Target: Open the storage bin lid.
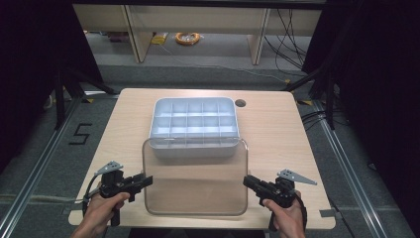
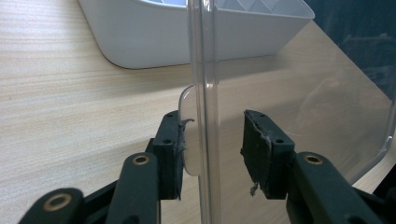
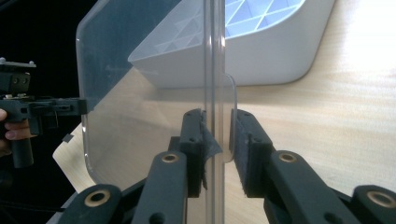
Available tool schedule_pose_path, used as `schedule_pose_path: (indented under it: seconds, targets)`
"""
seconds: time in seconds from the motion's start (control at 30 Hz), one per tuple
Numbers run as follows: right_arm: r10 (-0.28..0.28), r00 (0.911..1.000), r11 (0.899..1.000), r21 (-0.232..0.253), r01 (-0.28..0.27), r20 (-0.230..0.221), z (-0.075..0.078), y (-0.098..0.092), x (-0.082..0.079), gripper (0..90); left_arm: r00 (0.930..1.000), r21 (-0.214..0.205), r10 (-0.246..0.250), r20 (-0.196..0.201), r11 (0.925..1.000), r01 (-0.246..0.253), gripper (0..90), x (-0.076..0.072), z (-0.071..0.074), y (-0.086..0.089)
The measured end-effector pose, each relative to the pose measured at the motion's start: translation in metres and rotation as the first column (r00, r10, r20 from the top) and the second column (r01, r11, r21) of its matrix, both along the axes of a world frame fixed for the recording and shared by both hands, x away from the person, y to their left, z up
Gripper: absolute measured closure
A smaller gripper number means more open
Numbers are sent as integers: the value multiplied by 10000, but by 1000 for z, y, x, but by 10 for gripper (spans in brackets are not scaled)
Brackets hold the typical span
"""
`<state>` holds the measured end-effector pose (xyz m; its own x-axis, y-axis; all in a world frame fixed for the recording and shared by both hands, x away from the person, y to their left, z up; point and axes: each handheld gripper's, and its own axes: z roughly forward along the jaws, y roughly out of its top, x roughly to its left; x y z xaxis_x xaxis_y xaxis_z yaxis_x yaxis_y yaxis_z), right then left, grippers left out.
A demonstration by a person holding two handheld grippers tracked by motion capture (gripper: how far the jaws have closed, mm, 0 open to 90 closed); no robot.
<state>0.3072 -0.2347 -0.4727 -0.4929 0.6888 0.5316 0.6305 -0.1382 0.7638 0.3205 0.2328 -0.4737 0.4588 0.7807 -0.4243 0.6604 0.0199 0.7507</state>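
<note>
While a clear plastic lid point(image 1: 195, 178) is carried between them, the left tool point(image 1: 147, 181) and the right tool point(image 1: 246, 181) are seen clenched on its two opposite side edges. From the left tool's own camera, the lid's edge point(image 2: 204, 93) is seen end on, running straight up between the jaws; one pad is pressed against a small rounded tab point(image 2: 189, 135) on that edge, while the other pad is seen standing a little off the rim's outer face, though the jaws are drawn in as far as they go. From the right tool's camera, the lid point(image 3: 140, 93) is clamped at a like tab point(image 3: 229, 121), with both pads set close against the rim. A white compartment tray point(image 1: 194, 126) is found just ahead of both tools, resting on the wooden worktop point(image 1: 277, 134); the lid's far edge is seen over the tray's near wall in the high view. Beyond the right tool's jaws, across the lid, the left tool point(image 3: 86, 106) is seen gripping the opposite edge, held by a hand point(image 3: 14, 128). The lid is held roughly level, just above the worktop, between the tools and nearer to the person than the tray.
</note>
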Motion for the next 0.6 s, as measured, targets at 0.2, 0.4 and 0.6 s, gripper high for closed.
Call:
schedule_pose_path:
  seconds: [0.2, 0.4, 0.6]
  targets:
    - [13, 9997, 10000, 4, -13, -228, -1, 0, -4, 752, 10000, -202, 43, -22, 9998, -43, 605, -7, 3, 3]
    - [19, 10000, 9999, -124, -19, 4, -3, 0, -7, 746, 9999, -330, 87, 122, 9994, -83, 606, -17, 11, 5]
    - [72, 9992, 10000, 15, -71, -381, -5, 3, -10, 747, 9999, -395, 28, -157, 9992, -34, 607, -15, 2, 7]
